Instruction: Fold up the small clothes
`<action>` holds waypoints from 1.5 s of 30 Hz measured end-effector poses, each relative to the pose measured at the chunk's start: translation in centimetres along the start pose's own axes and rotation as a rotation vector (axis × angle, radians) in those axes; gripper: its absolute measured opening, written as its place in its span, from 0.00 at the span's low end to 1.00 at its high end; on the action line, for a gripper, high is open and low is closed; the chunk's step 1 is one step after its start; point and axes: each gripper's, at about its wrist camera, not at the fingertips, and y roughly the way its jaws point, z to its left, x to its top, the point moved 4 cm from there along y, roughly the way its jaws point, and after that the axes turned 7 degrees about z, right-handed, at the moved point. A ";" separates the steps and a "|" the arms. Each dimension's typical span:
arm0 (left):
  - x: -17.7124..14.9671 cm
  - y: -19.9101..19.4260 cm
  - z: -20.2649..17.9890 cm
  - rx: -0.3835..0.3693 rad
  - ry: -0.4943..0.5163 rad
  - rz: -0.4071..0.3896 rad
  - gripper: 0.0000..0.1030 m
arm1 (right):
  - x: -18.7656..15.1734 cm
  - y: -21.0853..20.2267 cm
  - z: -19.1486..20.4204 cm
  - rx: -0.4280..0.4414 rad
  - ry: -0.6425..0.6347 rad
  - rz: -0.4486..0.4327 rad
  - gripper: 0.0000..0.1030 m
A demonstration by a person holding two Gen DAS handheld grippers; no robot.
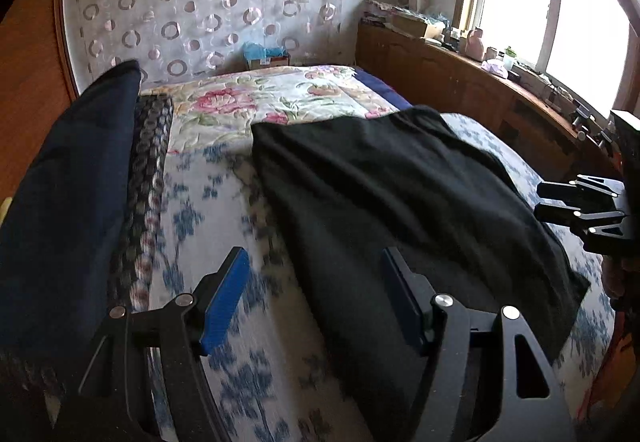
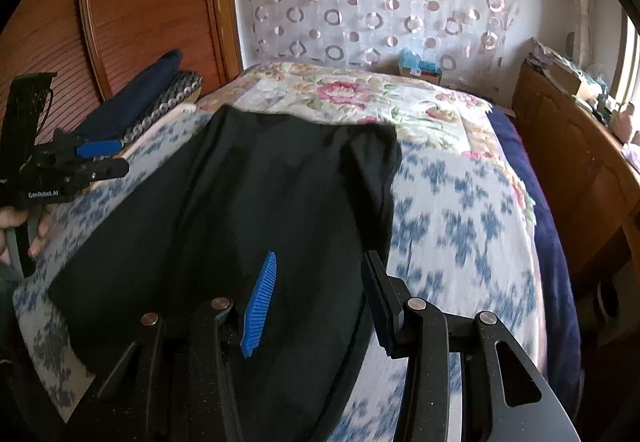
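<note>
A black garment (image 1: 400,202) (image 2: 260,202) lies spread flat on the blue-flowered bedspread (image 1: 224,210) (image 2: 460,226). My left gripper (image 1: 316,298) hovers open over the garment's near left edge. One of its fingers is over the black cloth and the other over the bedspread, with nothing pinched. My right gripper (image 2: 320,302) stands open above the garment's near right edge, and its blue pad (image 2: 260,306) is clear of the cloth. Each gripper shows in the other's view, the right gripper (image 1: 540,202) at the far right and the left gripper (image 2: 116,158) at the far left with a hand (image 2: 16,222) on its handle.
A stack of folded clothes, navy (image 1: 68,202) on a patterned piece (image 1: 148,182), sits at the bed's left side beside a wooden wardrobe (image 2: 140,2). A floral quilt (image 1: 260,98) covers the head end. A cluttered wooden cabinet (image 1: 460,82) under the window runs along the right.
</note>
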 end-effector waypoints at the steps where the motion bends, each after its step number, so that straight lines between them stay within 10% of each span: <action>1: -0.5 -0.1 -0.1 -0.001 -0.002 0.004 0.67 | -0.5 -0.2 0.1 -0.004 0.002 0.003 0.45; 24: -8.3 -3.0 -3.2 -0.134 0.009 0.061 0.65 | -7.0 -1.7 0.5 -0.015 0.050 0.102 0.45; 36: -9.9 -3.1 -4.5 -0.165 0.023 0.131 0.42 | -7.3 -1.9 2.0 0.032 0.003 0.105 0.44; 41: -9.9 -3.2 -4.8 -0.197 0.013 0.130 0.06 | -7.4 -1.9 2.2 0.068 -0.006 0.095 0.13; 45: -8.3 -5.0 -4.7 -0.213 0.007 0.065 0.05 | -7.2 -2.3 1.7 0.115 0.015 0.072 0.10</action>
